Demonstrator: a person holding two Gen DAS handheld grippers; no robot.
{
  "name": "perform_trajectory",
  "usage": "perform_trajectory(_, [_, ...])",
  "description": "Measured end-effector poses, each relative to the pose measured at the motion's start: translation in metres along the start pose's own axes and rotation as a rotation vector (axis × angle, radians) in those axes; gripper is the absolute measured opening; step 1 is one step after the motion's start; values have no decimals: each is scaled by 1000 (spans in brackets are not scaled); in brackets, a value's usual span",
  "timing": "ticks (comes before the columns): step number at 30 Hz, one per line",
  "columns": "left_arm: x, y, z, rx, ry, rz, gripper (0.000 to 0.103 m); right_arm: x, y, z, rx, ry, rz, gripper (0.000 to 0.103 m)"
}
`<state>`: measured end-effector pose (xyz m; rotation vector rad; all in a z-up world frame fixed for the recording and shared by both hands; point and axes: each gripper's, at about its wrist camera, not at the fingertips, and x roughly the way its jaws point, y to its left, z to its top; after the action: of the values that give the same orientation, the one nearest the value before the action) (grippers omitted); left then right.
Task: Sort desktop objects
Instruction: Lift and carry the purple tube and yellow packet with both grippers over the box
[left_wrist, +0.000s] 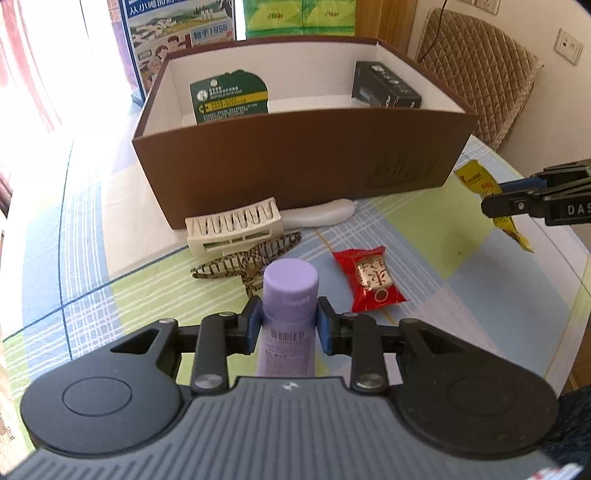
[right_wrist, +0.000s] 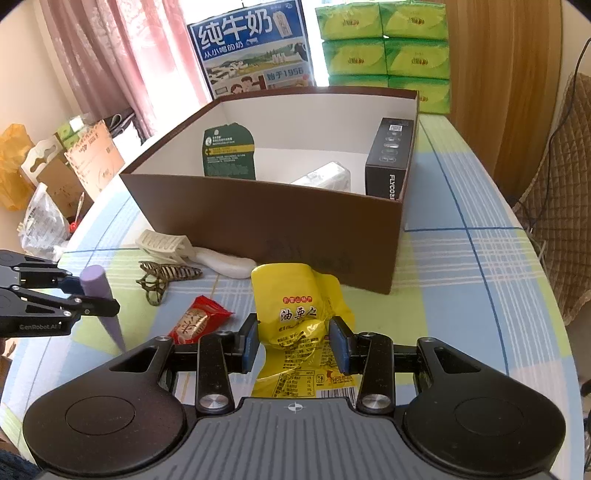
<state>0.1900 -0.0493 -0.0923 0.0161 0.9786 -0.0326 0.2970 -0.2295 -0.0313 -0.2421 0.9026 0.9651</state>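
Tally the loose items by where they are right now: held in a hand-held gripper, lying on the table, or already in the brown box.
Held: 2 (purple tube in left hand-held gripper, yellow snack bag in right hand-held gripper)
On table: 4 (white clip, white tube, striped hair clip, red packet)
In brown box: 3 (green card, black box, clear wrapped item)
Total: 9

I worked over a table (right_wrist: 461, 258) spread with a blue, green and white checked cloth. Beyond the table's far edge hung pink curtains (right_wrist: 110, 55), and bright daylight washed in beside them. A quilted tan chair (left_wrist: 480, 74) stood at the table's right side, against a cream wall with sockets (left_wrist: 569, 46). Left of the table, cardboard cartons (right_wrist: 88, 155) and bags were piled together.
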Motion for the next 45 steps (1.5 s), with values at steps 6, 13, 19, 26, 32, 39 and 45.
perform_trajectory(6, [-16,0,4,-7,-42,-4,26,-3,2,1,0,-10,5,37])
perform_trajectory(13, [-34,-1,14,-16,-93,-12,26,-10,6,10,1,-35,36,37])
perform_trajectory(19, [-53,1,30,-14,-155,-7,26,-20,10,25,-13,-68,73,37])
perform_trajectory(26, [-70,10,58,0,-228,9,26,-32,11,48,-31,-112,119,37])
perform_trajectory(32, [-75,23,90,6,-284,24,26,-37,6,79,-59,-157,134,37])
perform_trajectory(39, [-65,35,134,33,-318,61,26,-24,-1,117,-95,-192,122,37])
perform_trajectory(45, [-40,45,165,31,-297,69,26,-5,-10,146,-100,-199,110,37])
